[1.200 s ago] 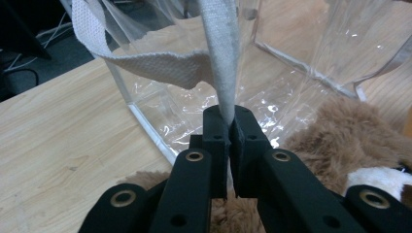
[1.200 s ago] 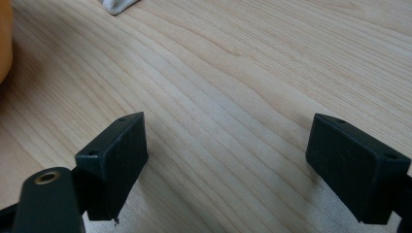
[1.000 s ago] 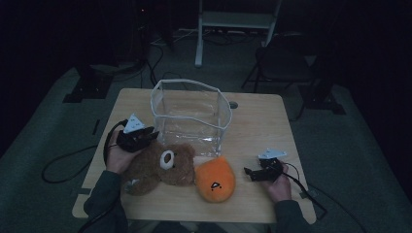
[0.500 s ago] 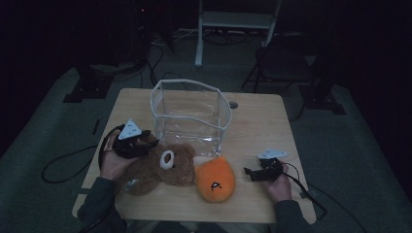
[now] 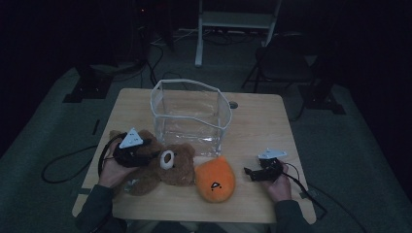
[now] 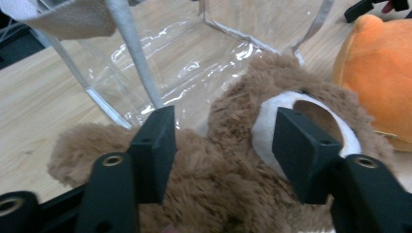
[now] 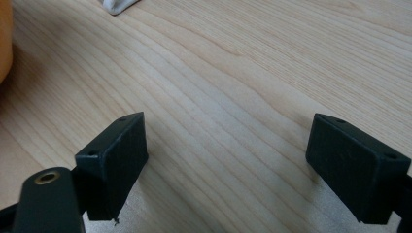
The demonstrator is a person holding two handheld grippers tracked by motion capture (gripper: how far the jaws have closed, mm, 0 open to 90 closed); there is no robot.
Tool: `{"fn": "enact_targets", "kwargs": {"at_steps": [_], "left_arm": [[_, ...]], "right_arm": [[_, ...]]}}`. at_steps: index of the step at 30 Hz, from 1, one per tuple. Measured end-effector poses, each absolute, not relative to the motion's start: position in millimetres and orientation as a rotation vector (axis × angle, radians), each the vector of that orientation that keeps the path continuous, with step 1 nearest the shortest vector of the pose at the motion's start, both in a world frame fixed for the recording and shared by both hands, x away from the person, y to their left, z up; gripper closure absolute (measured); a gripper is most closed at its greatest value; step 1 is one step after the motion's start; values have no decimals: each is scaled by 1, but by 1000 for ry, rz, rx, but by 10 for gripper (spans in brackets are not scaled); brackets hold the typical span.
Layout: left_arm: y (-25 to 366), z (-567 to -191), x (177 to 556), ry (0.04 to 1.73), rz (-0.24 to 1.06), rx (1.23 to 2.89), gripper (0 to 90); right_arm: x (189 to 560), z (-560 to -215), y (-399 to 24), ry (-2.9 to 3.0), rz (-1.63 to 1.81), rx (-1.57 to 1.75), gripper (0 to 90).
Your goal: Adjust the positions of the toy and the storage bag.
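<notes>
High view, going left to right: left tongs (image 5: 154,156) have just been opening, spread loose over the brown teddy (image 5: 160,167) lying lengthwise along the counter's (image 5: 262,121) near-left, clear bag (image 5: 189,116) just beyond. Right tongs (image 5: 248,172) sit released, well right of the orange plush (image 5: 215,180).

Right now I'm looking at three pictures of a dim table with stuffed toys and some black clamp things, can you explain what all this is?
A person sits at a wooden table, holding a hand-operated set of tongs in each hand. One picture looks down from above; the other two come from cameras riding on each tool, looking along its two black jaws.

On the table stand a clear plastic bag, a brown teddy bear and an orange plush toy.

The left tongs straddle the bear, and their jaws have just been opening, so the bear lies between them without being squeezed. The right tongs rest open over bare wood, holding nothing.
</notes>
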State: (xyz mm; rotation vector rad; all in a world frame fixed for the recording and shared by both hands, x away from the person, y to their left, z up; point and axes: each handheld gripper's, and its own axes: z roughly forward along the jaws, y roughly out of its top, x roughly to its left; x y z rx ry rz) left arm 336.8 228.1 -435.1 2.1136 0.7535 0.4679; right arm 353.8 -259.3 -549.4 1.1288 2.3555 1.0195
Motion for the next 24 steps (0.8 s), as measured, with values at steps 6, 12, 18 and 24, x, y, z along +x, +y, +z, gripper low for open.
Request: {"fn": "enact_targets", "kwargs": {"at_steps": [6, 12, 18, 24], "left_arm": [[229, -441, 334, 737, 438, 2107, 369], [228, -442, 332, 697, 434, 2097, 344], [226, -444, 331, 648, 430, 2113, 330], [226, -445, 331, 639, 434, 2132, 330]], "right_arm": [[354, -549, -259, 2356, 1019, 1129, 144], [353, -549, -259, 2352, 1018, 1132, 144], [353, -549, -259, 2352, 1019, 1131, 144], [353, -549, -259, 2352, 1019, 1132, 144]]}}
